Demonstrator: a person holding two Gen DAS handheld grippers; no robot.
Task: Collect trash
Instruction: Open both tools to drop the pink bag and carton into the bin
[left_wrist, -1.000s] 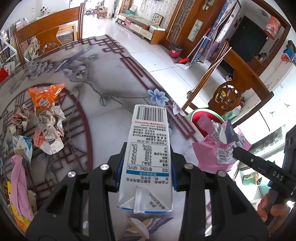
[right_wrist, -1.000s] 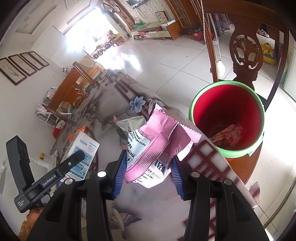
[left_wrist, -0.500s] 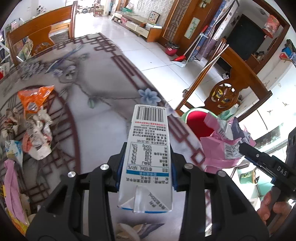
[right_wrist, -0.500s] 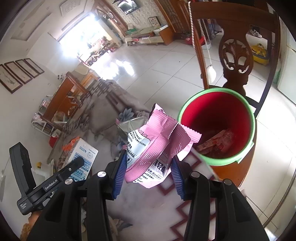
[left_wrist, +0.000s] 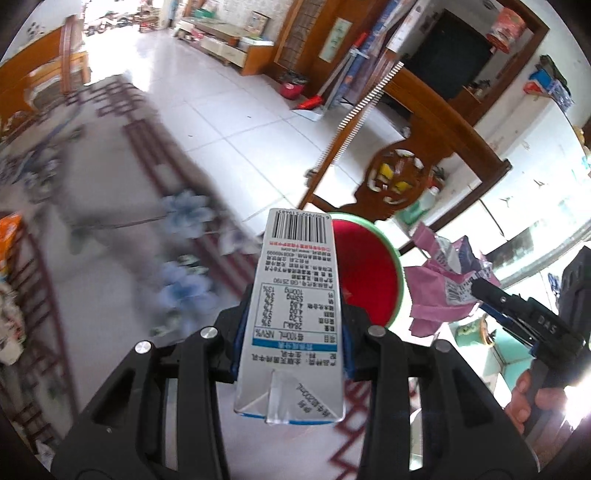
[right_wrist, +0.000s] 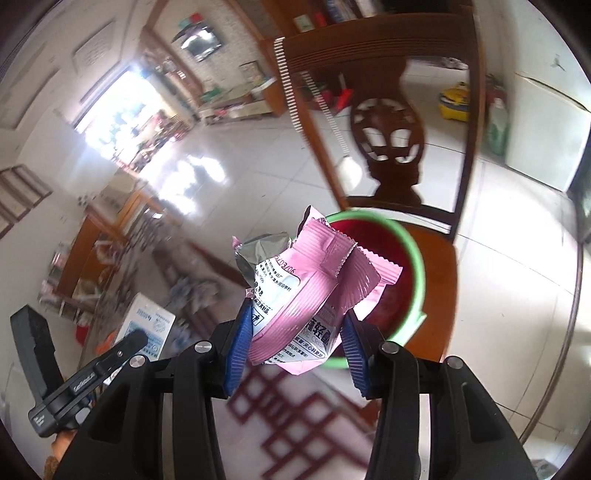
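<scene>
far left, orange wrapper (left_wrist: 9, 236) on patterned table (left_wrist: 110, 177), blurred. left gripper (left_wrist: 291, 341) clamped on milk carton (left_wrist: 295, 306), held above the table edge, just short of red bin (left_wrist: 369, 273). right gripper (right_wrist: 293, 345) clamped on pink wrapper (right_wrist: 314, 291), over the green rim. wooden chair (right_wrist: 388, 122) behind.

The milk carton (left_wrist: 295, 295) reads "100mL NRV%" and "100mg"; the pink wrapper (right_wrist: 314, 291) shows "03/06".
</scene>
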